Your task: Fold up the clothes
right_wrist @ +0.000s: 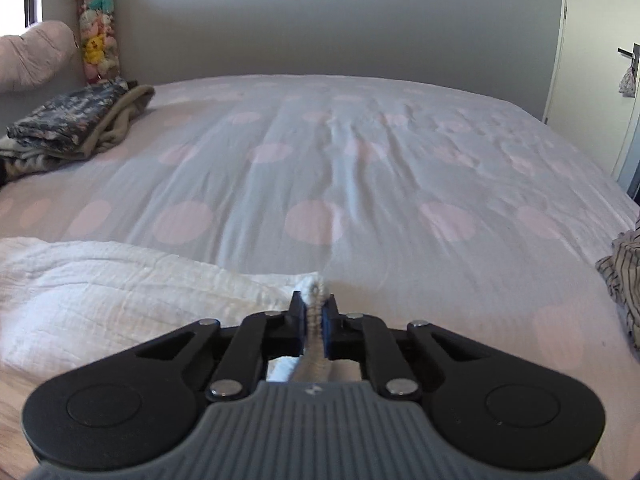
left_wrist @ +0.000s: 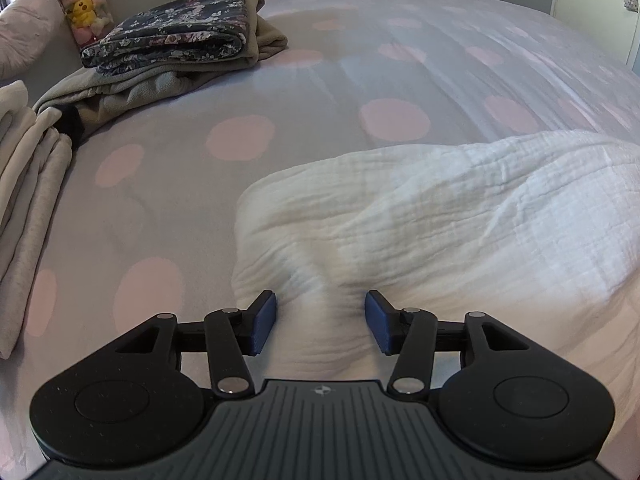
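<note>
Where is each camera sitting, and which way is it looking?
Left wrist: sits on the left gripper, facing along its open fingers over the white cloth toward the folded floral garment.
Right wrist: sits on the right gripper, facing across the bed to the grey wall; its fingers pinch the cloth's edge.
Shared: white cloth, spotted bed, floral garment, plush toys.

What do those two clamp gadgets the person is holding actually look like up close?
The two look alike. The left gripper and right gripper each have a ribbed grey body with a small pale emblem, two round black side discs, black linkage arms with silver rivets, and blue finger pads. No cables or sleeves show.
</note>
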`<state>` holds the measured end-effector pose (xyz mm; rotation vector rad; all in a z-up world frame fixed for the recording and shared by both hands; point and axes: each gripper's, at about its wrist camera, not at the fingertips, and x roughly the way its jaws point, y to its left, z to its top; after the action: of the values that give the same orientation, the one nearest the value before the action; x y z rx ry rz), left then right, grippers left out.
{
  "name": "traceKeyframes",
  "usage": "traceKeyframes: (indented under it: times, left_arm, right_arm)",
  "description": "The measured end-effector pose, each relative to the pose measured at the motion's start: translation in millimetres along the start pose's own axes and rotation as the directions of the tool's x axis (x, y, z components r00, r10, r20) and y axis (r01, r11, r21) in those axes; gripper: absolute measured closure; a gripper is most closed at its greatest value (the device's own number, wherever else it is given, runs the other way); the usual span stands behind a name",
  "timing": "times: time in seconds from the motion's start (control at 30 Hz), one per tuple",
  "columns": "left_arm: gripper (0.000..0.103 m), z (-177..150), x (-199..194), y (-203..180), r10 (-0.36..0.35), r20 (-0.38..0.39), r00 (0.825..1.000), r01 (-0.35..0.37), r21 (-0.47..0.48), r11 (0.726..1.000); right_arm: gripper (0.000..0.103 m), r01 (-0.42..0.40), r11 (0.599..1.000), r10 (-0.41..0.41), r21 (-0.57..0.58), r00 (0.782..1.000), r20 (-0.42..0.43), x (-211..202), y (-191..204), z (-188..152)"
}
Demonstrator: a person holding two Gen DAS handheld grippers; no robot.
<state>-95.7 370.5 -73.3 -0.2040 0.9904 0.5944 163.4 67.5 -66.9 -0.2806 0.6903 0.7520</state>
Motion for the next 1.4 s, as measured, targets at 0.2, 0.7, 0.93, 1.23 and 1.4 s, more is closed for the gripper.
traceKeyframes:
  times: [0.2,0.7,0.93,1.23,1.4]
  left_arm:
    - [0.050,1,3,5,0.001,-0.007,1.000,-0.001,-0.027,1.000]
    - [0.050,7,-32,3,0.077,0.112,0.991,-0.077,-0.007,0.997]
    - [0.050,9,-42,20,0.024,0.157,0.987,-0.011,-0.082,0.997]
    - [0.050,6,-47,45,-0.048,0.182,0.982,0.081,-0.182,0.980]
    - [0.050,4,-49,57,-0.053,0.154,0.987,0.087,-0.223,0.971]
  right_arm:
    - [0.089,-0.045,0.997,0.049,0.058,0.997,-0.067,19,-9,-2]
    - [0.037,-0.185,0.926,0.273,0.328,0.930,-0.246,25,-27,-17]
    - [0.054,-0.191,0.920,0.297,0.342,0.908,-0.294,28,-21,-20]
    - [0.080,-0.248,0.815,0.424,0.524,0.871,-0.247,23,-37,-10]
    - [0.080,-0.277,0.818,0.435,0.505,0.871,-0.227,-9,-20,19]
